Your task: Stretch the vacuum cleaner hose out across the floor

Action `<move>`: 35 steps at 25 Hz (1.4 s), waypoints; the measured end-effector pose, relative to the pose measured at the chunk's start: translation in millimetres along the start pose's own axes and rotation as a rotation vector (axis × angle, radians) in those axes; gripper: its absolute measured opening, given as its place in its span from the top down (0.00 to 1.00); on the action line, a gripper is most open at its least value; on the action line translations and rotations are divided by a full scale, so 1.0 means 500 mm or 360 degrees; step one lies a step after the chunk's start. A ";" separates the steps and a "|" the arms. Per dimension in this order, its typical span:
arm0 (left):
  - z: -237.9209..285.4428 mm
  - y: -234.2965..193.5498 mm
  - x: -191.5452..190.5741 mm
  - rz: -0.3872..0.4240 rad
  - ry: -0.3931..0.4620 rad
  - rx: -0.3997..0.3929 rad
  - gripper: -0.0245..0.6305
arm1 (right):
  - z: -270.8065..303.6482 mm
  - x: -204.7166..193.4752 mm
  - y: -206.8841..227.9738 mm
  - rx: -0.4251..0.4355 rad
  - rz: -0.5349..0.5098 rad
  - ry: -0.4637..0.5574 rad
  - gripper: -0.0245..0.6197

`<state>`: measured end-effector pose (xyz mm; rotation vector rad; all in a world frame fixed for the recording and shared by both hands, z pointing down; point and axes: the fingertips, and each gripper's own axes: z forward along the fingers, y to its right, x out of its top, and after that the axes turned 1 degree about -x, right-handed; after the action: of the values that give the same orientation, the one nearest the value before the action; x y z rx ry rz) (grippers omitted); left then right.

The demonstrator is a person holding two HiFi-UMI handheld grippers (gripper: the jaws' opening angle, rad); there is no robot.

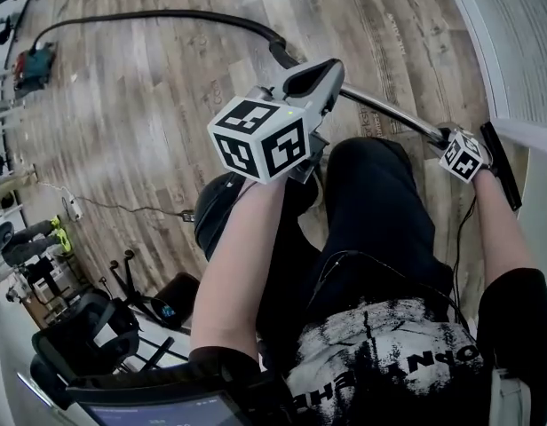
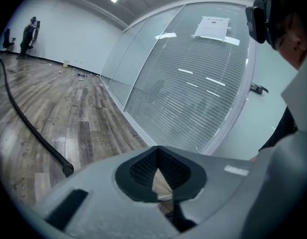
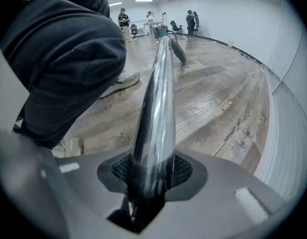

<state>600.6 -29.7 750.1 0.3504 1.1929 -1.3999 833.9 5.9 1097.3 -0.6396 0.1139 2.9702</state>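
A black vacuum hose [image 1: 167, 14] curves over the wood floor from the vacuum body [image 1: 34, 65] to a chrome wand [image 1: 389, 112]. The black floor nozzle [image 1: 503, 167] lies at the wand's other end, by the wall. My right gripper [image 1: 451, 140] is shut on the chrome wand [image 3: 158, 98], which runs away from its jaws [image 3: 152, 171] along the floor. My left gripper [image 1: 320, 76] hovers above the hose-to-wand joint. It [image 2: 158, 176] is shut with nothing between its pads. The hose [image 2: 24, 123] passes to its left.
A glass wall with blinds [image 2: 193, 83] runs along the right side. Office chairs [image 1: 122, 300] and a power strip with cable [image 1: 72, 207] sit at the lower left. My own black-trousered leg [image 3: 64, 59] crouches beside the wand. People [image 3: 124, 19] stand at the far end.
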 end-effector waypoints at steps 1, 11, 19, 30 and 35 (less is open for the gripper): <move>0.000 0.009 -0.013 0.0012 -0.0005 0.0011 0.96 | 0.012 -0.013 -0.003 -0.0005 -0.0002 0.0012 0.74; -0.038 0.040 -0.097 0.0051 -0.0058 0.0136 0.96 | 0.106 -0.057 -0.029 -0.0064 -0.0054 0.0013 0.72; -0.034 0.050 -0.120 0.0003 -0.0064 0.0130 0.96 | 0.155 -0.098 -0.038 -0.0054 -0.0031 -0.0119 0.68; -0.025 0.045 -0.150 0.0027 -0.0103 0.0122 0.96 | 0.166 -0.108 -0.023 -0.0059 0.0169 -0.0158 0.69; -0.026 0.041 -0.150 0.0028 -0.0095 0.0130 0.96 | 0.166 -0.104 -0.022 -0.0071 0.0149 -0.0185 0.69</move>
<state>631.6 27.3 795.0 0.3731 1.0841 -1.4373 848.8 20.4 1193.7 -0.4774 0.0701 3.0999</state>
